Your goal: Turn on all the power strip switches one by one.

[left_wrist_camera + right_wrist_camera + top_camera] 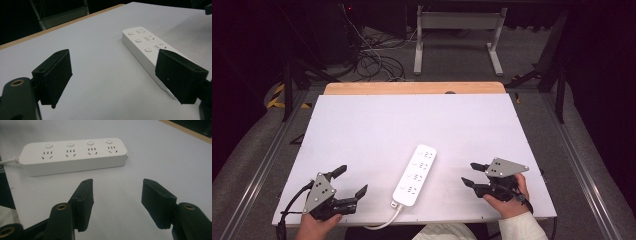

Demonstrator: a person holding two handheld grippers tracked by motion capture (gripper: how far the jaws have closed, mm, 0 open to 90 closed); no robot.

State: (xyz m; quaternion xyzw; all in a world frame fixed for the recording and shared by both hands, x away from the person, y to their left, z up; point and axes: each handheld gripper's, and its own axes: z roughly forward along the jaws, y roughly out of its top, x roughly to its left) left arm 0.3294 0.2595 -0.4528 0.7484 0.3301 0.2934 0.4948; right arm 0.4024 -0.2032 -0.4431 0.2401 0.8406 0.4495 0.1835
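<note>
- The power strip (415,176) lies flat on the white table (377,125), in the near middle part, with its long side going from near you to a little right and away.
- It is white and has four sockets in one row, each with a round button beside it; in your right gripper view (72,156) you see all four.
- Its white cable (384,220) leaves the near end of the strip and bends to the left, over the near edge of the table.
- Your left gripper (351,182) is to the left of the strip, near its cable end, and does not touch it. The jaws are wide apart and hold nothing.
- In your left gripper view the strip (145,47) lies ahead and to the right, and the right jaw covers its near part; only bare table is between the jaws.
- Your right gripper (473,174) is to the right of the strip, apart from it, and points at its long side. The jaws are wide apart and hold nothing.
- Each gripper carries a grey plate on top, and your hands hold them from the near edge.
- Beyond the far end of the strip the table ends with a wooden edge (412,88).
- Behind that edge, on the floor, are dark cables (372,60) and a white frame (457,35).
</note>
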